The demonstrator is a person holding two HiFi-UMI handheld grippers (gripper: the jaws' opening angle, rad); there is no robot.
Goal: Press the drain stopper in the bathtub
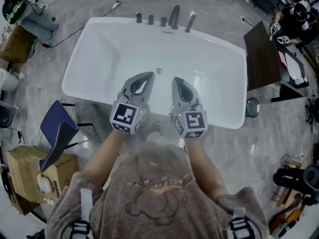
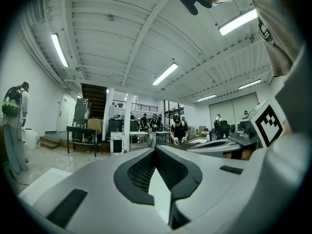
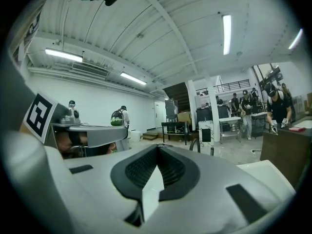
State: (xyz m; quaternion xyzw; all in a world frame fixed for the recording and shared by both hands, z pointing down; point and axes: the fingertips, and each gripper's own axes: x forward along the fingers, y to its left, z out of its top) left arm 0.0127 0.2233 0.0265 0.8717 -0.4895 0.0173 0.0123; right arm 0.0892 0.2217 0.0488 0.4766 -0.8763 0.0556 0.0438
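the left gripper and right gripper hang over the bathtub's near edge, jaws clenched on nothing, drain stopper just beyond their tips

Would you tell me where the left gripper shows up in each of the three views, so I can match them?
Head view: left gripper left of centre, over the bathtub, jaws together.
Left gripper view: its own jaws fill the bottom middle.
Right gripper view: far left, below its marker cube, tip pointing right.
Shared landmark: the dark table.
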